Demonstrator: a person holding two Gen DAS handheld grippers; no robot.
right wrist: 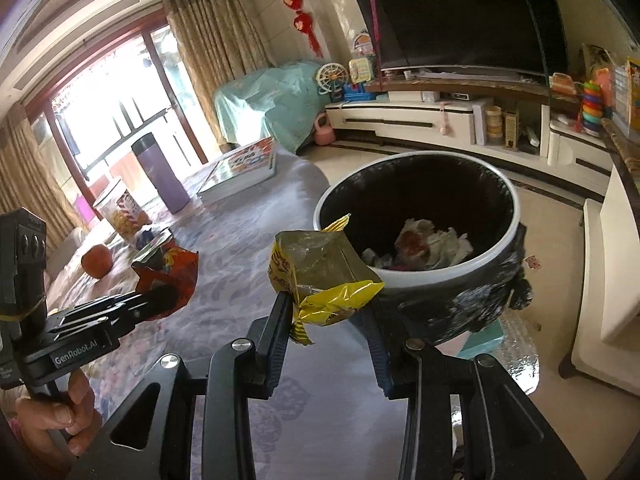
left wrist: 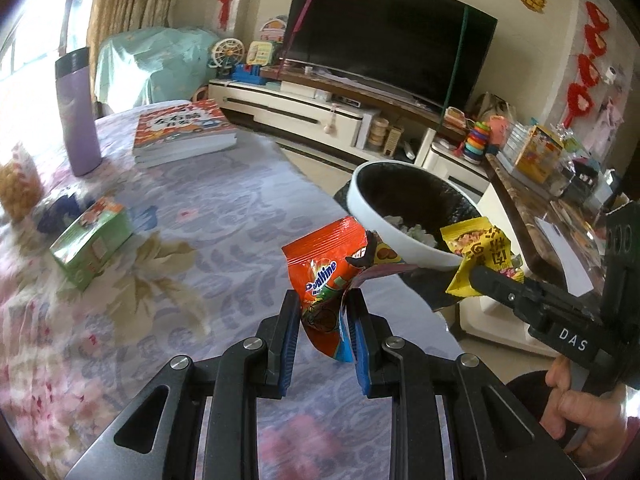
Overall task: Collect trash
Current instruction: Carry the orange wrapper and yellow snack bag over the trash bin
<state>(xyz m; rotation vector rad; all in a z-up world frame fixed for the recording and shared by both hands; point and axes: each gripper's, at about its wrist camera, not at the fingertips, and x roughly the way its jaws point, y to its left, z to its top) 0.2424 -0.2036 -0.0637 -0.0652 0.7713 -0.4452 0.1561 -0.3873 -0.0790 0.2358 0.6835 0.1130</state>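
Two wrappers held | left view: left gripper (left wrist: 323, 316) clamped on orange wrapper (left wrist: 325, 276), bin (left wrist: 404, 216) up-right of it, just beyond | right view: right gripper (right wrist: 329, 320) pinching yellow wrapper (right wrist: 320, 276) at rim of bin (right wrist: 420, 276), nearer; bin right of centre.

Daylight floods in from the window (right wrist: 100, 120), blown out white. Fisheye bending warps the edges. The near desk (left wrist: 200, 240) looks slightly blurred.

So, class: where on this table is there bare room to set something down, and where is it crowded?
Free: the broad stretch of floral tablecloth between the green box, the book and the trash bin. Crowded: the far left edge, around the purple bottle, snack jar and orange fruit.
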